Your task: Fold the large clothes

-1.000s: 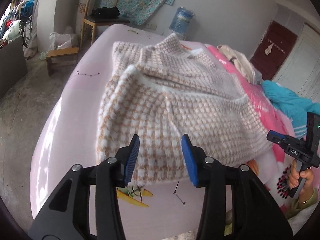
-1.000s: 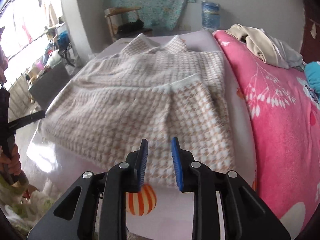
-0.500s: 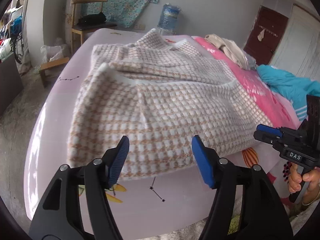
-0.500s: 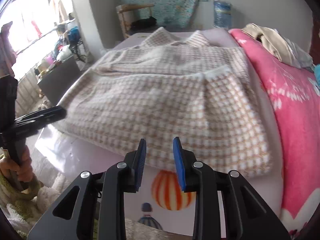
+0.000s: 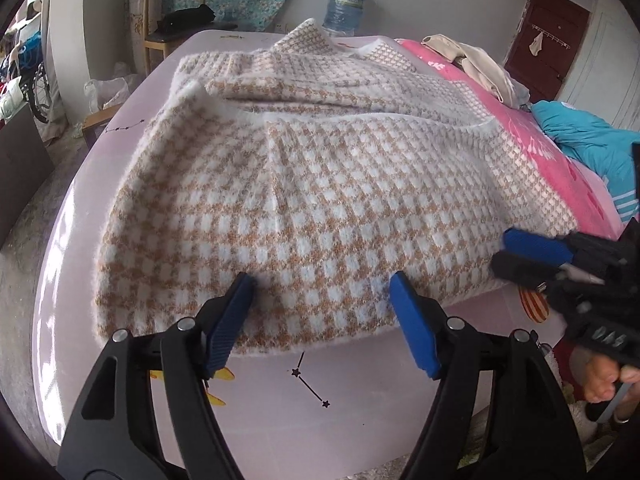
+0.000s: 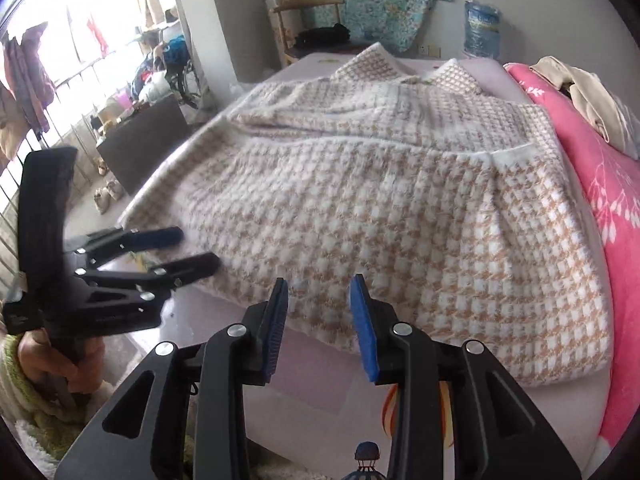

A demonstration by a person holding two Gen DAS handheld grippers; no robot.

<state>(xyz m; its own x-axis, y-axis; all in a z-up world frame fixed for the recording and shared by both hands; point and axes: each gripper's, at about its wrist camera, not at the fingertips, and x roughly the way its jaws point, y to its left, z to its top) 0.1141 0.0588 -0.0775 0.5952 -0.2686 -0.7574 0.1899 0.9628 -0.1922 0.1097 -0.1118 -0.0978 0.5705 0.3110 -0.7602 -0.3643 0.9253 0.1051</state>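
Houndstooth cardigan (image 5: 320,184) lies flat on the bed (image 5: 256,396), hem nearest. Left gripper (image 5: 320,312) and right gripper (image 6: 318,312) have just been opening, fingers apart over the hem, nothing clamped. Pinch both hem corners evenly before lifting. Only the right view shows the window (image 6: 60,20); only the left shows the door (image 5: 548,36).

Wooden chair (image 5: 168,20), water jug (image 5: 345,8) by wall; pink blanket (image 6: 600,200), beige clothes (image 6: 576,92) on it.
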